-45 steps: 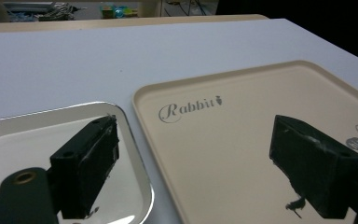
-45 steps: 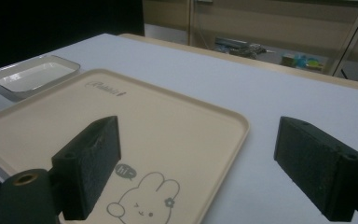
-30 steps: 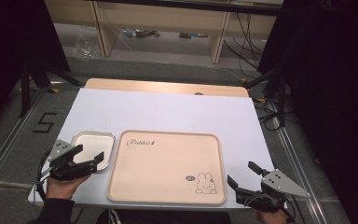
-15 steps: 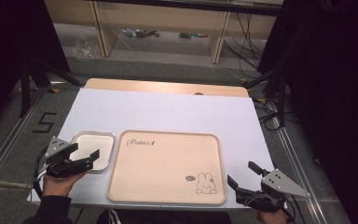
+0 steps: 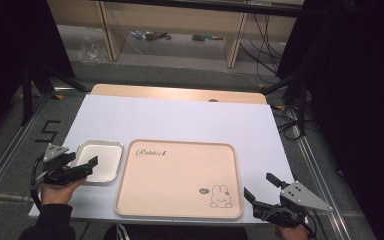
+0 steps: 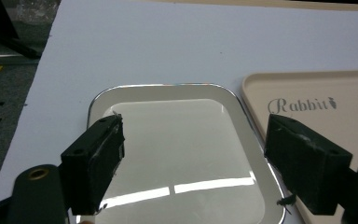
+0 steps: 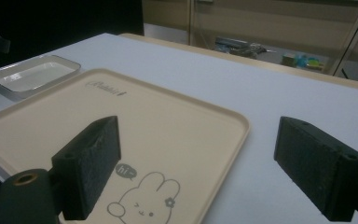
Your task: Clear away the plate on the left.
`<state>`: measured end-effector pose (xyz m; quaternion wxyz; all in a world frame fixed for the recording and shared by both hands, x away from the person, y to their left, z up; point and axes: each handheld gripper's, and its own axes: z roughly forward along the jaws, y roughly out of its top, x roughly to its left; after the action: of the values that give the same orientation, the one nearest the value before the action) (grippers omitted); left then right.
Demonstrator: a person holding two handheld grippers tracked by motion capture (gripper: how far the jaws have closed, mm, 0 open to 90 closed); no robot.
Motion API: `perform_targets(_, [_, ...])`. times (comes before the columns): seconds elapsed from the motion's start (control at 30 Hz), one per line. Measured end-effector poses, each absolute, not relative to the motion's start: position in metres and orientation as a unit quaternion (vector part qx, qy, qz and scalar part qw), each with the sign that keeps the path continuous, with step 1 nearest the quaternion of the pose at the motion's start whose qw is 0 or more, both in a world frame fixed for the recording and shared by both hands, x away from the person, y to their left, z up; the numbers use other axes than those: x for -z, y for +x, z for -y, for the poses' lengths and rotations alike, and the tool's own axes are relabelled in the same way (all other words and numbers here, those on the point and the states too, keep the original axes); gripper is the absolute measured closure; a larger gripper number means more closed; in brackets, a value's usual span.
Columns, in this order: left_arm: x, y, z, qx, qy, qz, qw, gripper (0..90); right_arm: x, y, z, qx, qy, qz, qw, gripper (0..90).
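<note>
A small shiny metal tray (image 5: pixel 100 159) lies empty at the front left of the white table, right beside a large beige tray (image 5: pixel 180 175) printed with "Rabbit" and a bunny. My left gripper (image 5: pixel 80 165) is open and hovers over the metal tray's near left edge. In the left gripper view, its pads (image 6: pixel 95 156) spread across nearly the whole width of the metal tray (image 6: pixel 168 87), holding nothing. My right gripper (image 5: pixel 261 188) is open at the front right, just off the beige tray's corner. Its open fingertips (image 7: pixel 205 163) point over the bunny corner of the beige tray (image 7: pixel 168 116).
The white table top (image 5: pixel 180 117) stretches bare behind both trays, with a wooden strip (image 5: pixel 175 93) at its far edge. In the right gripper view the metal tray (image 7: pixel 32 72) sits far off. Dark stands and cables flank the table on the floor.
My left gripper has drawn back slightly to the left, off the metal tray's middle. The right gripper and both trays have stayed put.
</note>
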<state>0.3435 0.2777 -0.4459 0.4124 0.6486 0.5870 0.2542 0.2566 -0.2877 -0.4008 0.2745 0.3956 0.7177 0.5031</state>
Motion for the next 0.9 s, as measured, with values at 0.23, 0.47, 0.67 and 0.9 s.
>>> perform_targets(0.23, [0.451, 0.351, -0.286, -0.250, 0.645, -0.601, 0.400, 19.2, 0.401, 0.256, 0.288, -0.503, 0.395, -0.718, 0.275, 15.2])
perform_targets(0.47, [0.455, 0.358, -0.292, -0.243, 0.642, -0.614, 0.388, 19.4, 0.401, 0.257, 0.288, -0.503, 0.396, -0.718, 0.275, 15.2])
perform_targets(0.67, [0.459, 0.363, -0.296, -0.237, 0.645, -0.619, 0.381, 21.5, 0.401, 0.256, 0.288, -0.503, 0.395, -0.718, 0.275, 15.3])
perform_targets(0.9, [0.463, 0.368, -0.301, -0.227, 0.653, -0.622, 0.368, 33.0, 0.401, 0.256, 0.288, -0.503, 0.396, -0.718, 0.275, 15.2])
